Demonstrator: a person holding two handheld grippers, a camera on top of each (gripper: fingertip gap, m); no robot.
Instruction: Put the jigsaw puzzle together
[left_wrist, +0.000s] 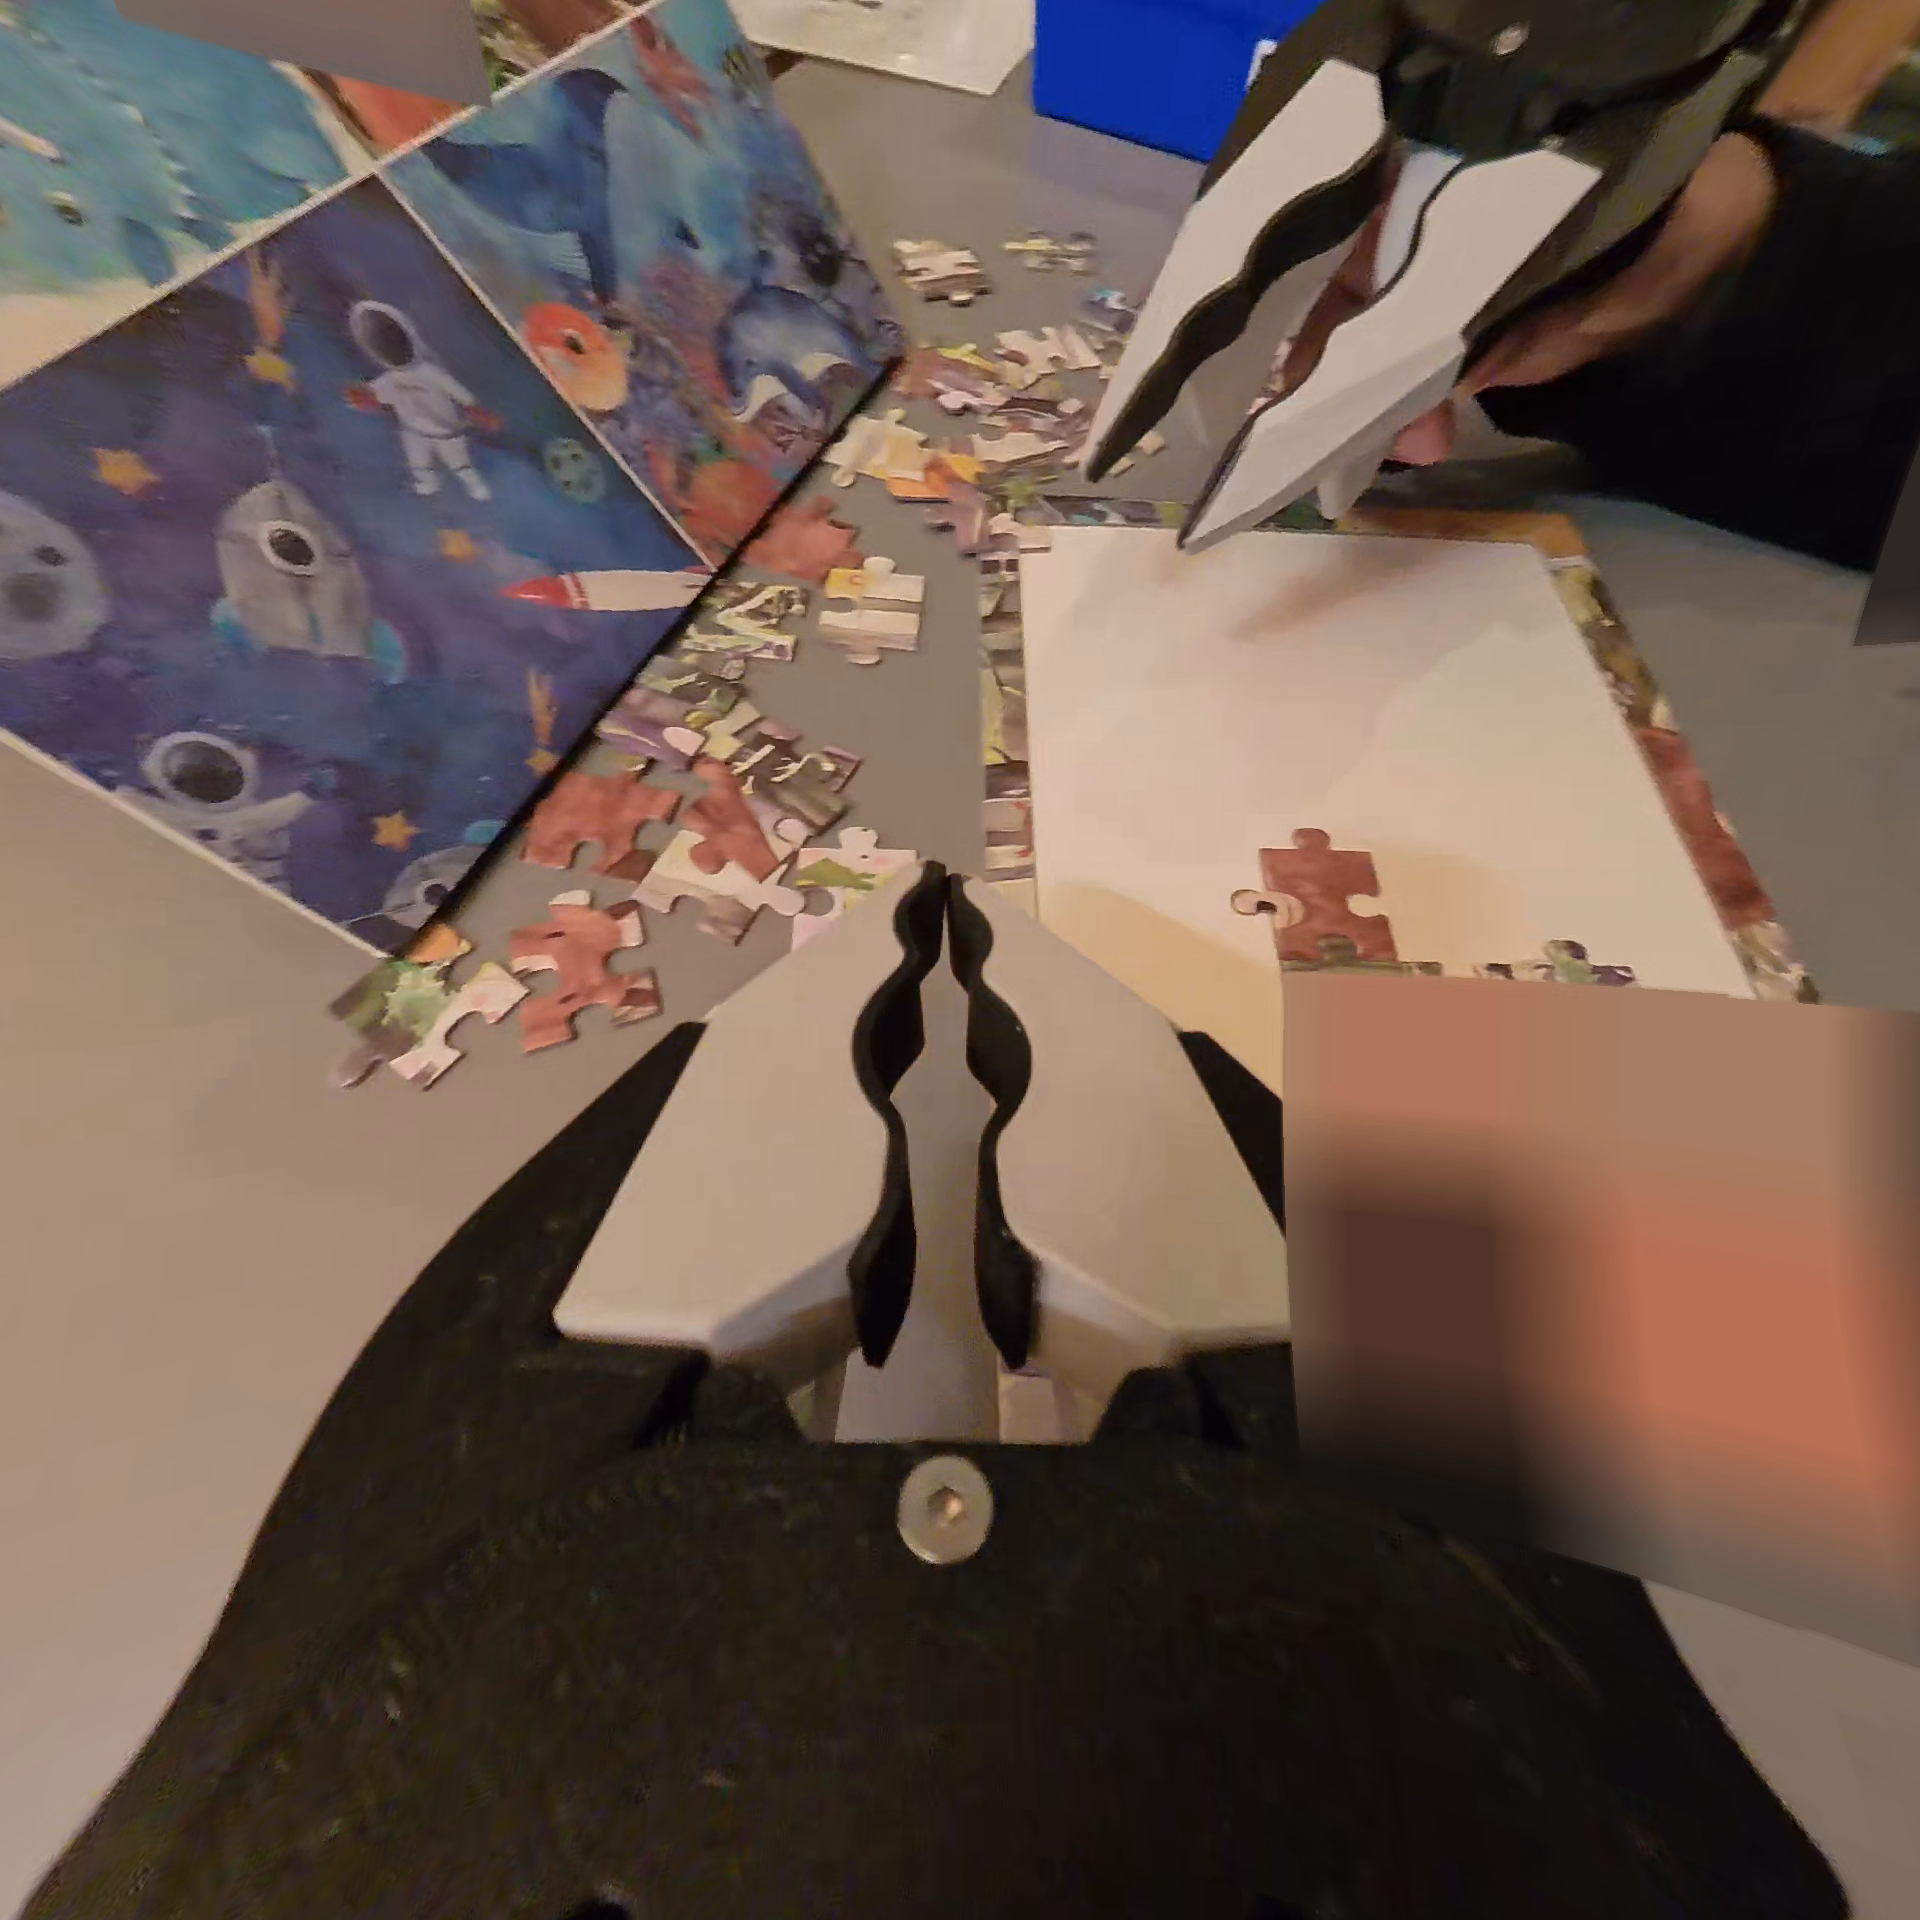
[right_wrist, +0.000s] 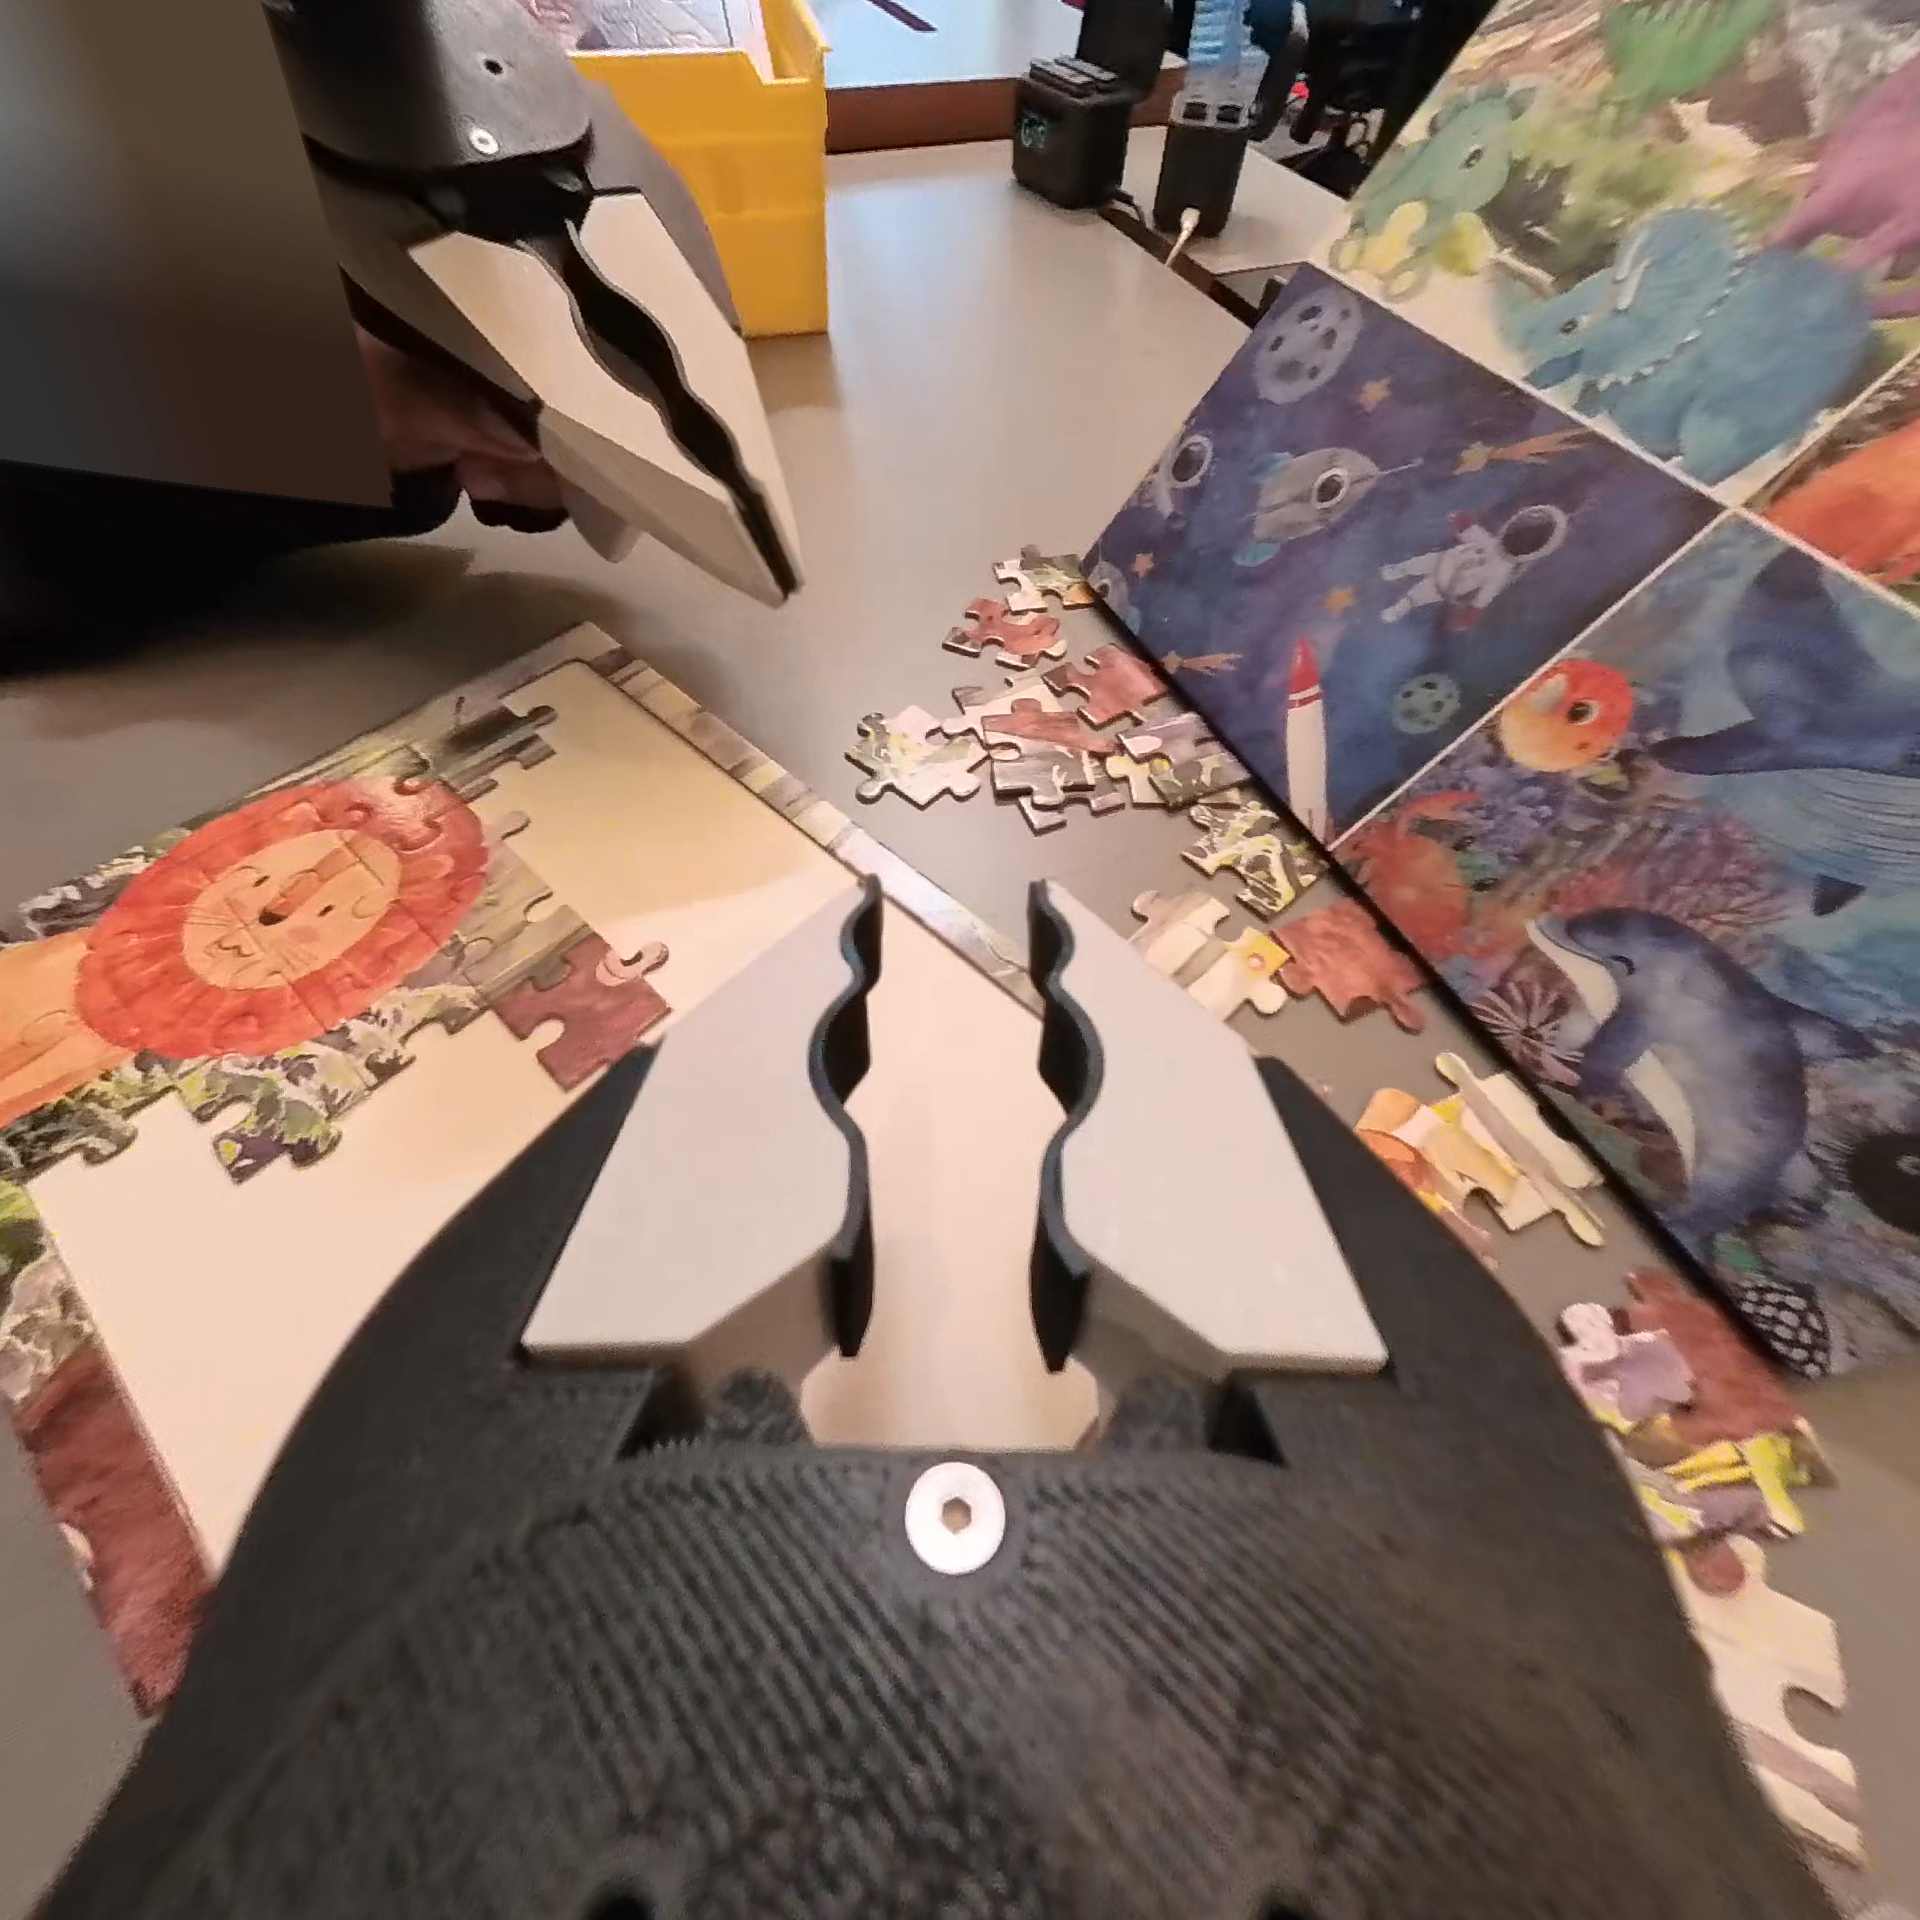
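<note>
Right wrist view, left to right: left gripper (right_wrist: 784, 587), fingers together, empty, above the grey table (right_wrist: 935, 416); puzzle tray (right_wrist: 665, 831) with the lion section (right_wrist: 281, 925) assembled at its left; right gripper (right_wrist: 951, 899), fingers apart, empty, over the tray's edge; loose pieces (right_wrist: 1081, 738) strewn on the table between the tray and the illustrated picture sheet (right_wrist: 1455, 582).

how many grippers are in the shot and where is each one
2. The left gripper is shut, over the loose pieces beside the puzzle tray. The right gripper is open, over the tray's edge.
</note>
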